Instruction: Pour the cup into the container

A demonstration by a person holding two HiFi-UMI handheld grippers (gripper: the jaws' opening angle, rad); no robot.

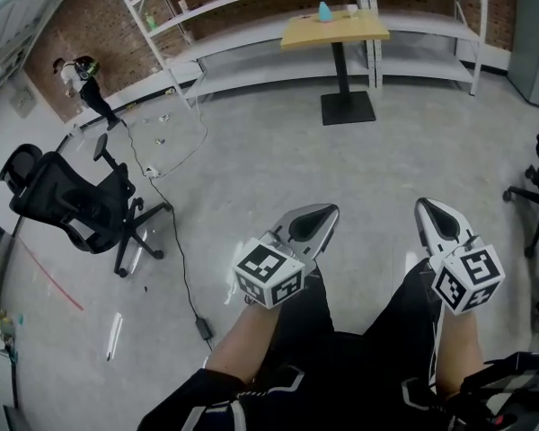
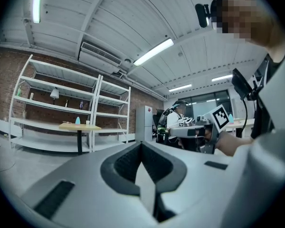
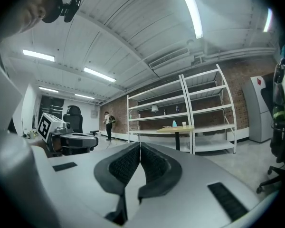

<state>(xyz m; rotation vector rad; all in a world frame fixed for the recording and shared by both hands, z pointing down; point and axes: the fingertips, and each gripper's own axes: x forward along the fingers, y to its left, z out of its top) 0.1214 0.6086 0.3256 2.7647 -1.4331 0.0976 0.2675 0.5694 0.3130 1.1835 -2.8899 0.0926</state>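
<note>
Left tongs (image 1: 326,212) and right tongs (image 1: 425,206) are held closed and empty, lower centre; a cup (image 1: 351,10) is seen on the surface (image 1: 341,32), top centre.

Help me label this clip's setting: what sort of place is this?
Probably an industrial-style office or lab: white metal shelving along a brick wall, a black office chair on the concrete floor, a wooden pedestal table.

White cup (image 1: 351,9), teal container (image 1: 324,12) — far table (image 1: 334,30)
</note>
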